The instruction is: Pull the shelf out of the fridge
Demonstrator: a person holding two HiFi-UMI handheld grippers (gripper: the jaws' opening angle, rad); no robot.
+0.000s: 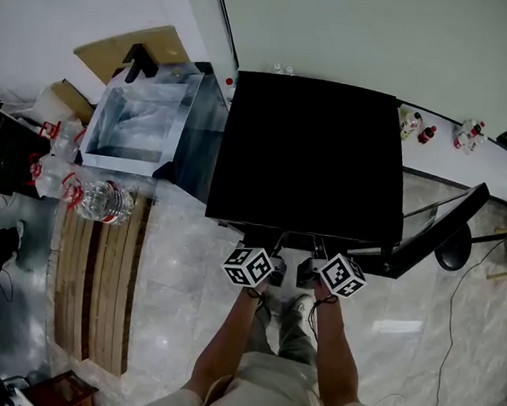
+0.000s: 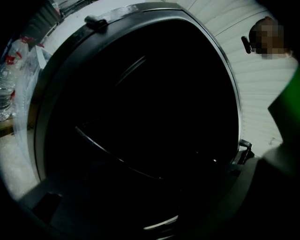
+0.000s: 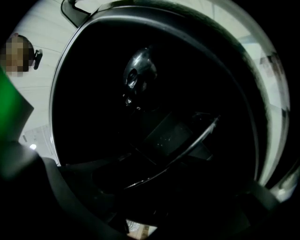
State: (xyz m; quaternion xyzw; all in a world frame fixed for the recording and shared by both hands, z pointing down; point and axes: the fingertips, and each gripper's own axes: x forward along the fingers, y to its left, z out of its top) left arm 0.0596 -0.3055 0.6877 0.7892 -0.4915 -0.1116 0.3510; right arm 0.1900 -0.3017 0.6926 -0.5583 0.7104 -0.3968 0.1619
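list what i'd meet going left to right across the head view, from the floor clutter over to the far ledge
plastic water bottles → clear box → black fridge → small bottles on the white ledge

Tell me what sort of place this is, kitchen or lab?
Probably a test room, not a kitchen: the black fridge stands on a bare tiled floor, bottled water packs sit by a wooden pallet, and a cable trails across the floor.
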